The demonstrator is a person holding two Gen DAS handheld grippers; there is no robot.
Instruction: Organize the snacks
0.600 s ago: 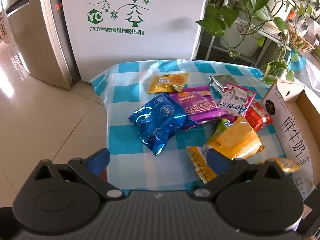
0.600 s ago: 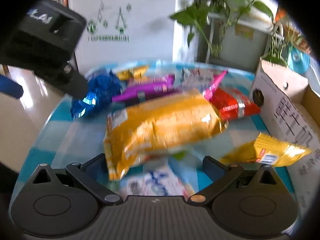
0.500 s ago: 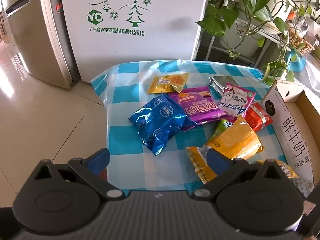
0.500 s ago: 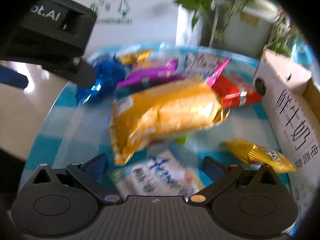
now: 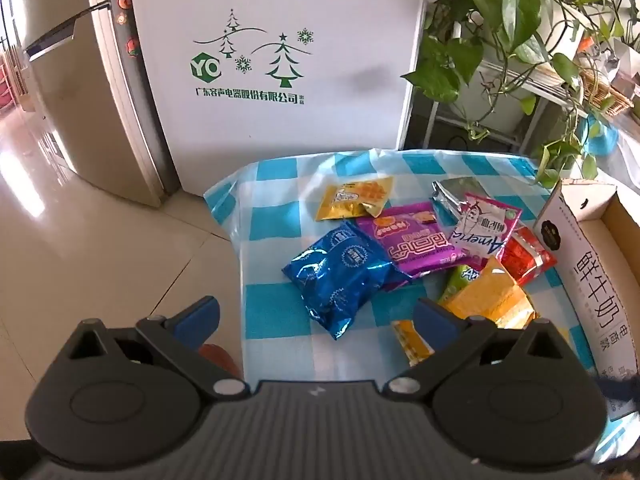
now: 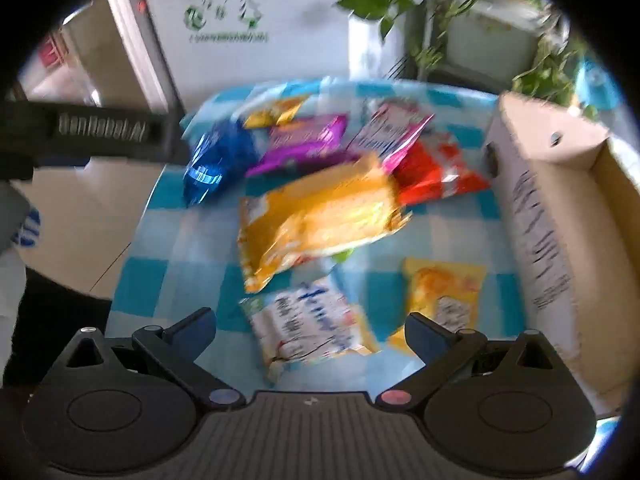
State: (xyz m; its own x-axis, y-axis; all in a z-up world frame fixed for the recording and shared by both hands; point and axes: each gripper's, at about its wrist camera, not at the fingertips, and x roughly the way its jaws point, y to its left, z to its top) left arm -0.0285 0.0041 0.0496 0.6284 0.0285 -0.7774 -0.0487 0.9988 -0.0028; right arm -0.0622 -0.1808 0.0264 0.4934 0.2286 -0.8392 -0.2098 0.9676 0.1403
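Several snack packets lie on a blue-and-white checked tablecloth (image 5: 272, 312): a blue foil bag (image 5: 340, 276), a purple packet (image 5: 416, 240), a small yellow packet (image 5: 354, 198), a white-and-pink packet (image 5: 484, 228), a red packet (image 5: 524, 256) and a large orange bag (image 6: 320, 212). A white packet (image 6: 312, 328) and a small yellow packet (image 6: 444, 292) lie nearest my right gripper (image 6: 310, 328), which is open and empty above them. My left gripper (image 5: 316, 316) is open and empty over the table's near left edge.
An open cardboard box (image 5: 588, 264) with printed sides stands along the table's right edge, also in the right wrist view (image 6: 552, 208). A white fridge (image 5: 276, 52) and potted plants (image 5: 500, 24) stand behind the table. Tiled floor (image 5: 80, 240) lies to the left.
My right gripper has pulled back and risen, so the white packet and small yellow packet now show in front of it. The left gripper has barely moved.
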